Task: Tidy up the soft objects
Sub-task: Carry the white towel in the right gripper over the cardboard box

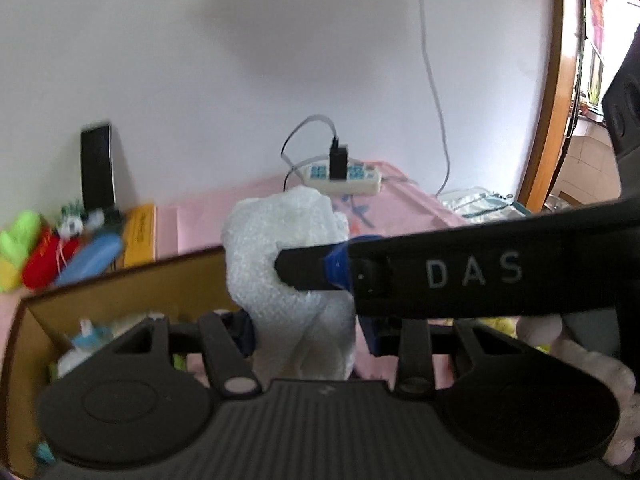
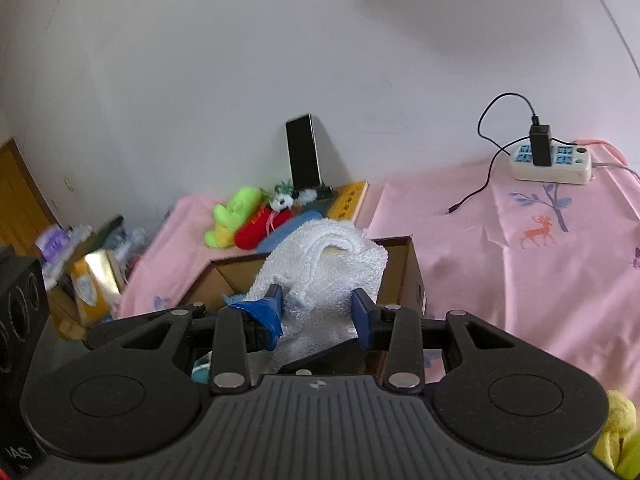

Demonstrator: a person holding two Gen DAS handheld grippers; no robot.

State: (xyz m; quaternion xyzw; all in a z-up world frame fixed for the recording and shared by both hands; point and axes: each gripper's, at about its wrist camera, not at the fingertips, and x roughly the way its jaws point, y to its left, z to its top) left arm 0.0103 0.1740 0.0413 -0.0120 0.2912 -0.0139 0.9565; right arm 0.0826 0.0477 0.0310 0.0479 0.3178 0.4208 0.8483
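I have the white towel (image 2: 320, 268) bunched above the open cardboard box (image 2: 404, 264), which sits on the pink cloth (image 2: 520, 280). My right gripper (image 2: 318, 304) is clamped on its lower folds. My left gripper (image 1: 304, 320) sits just behind the towel; I cannot tell whether its jaws are closed. I judge the towel light, limp and grippy, so pinching a thick fold should hold best.

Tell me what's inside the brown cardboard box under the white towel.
Inside the brown cardboard box, the fluffy white towel held by the right claw covers most of it. A teal and white item shows; the rest is hidden.
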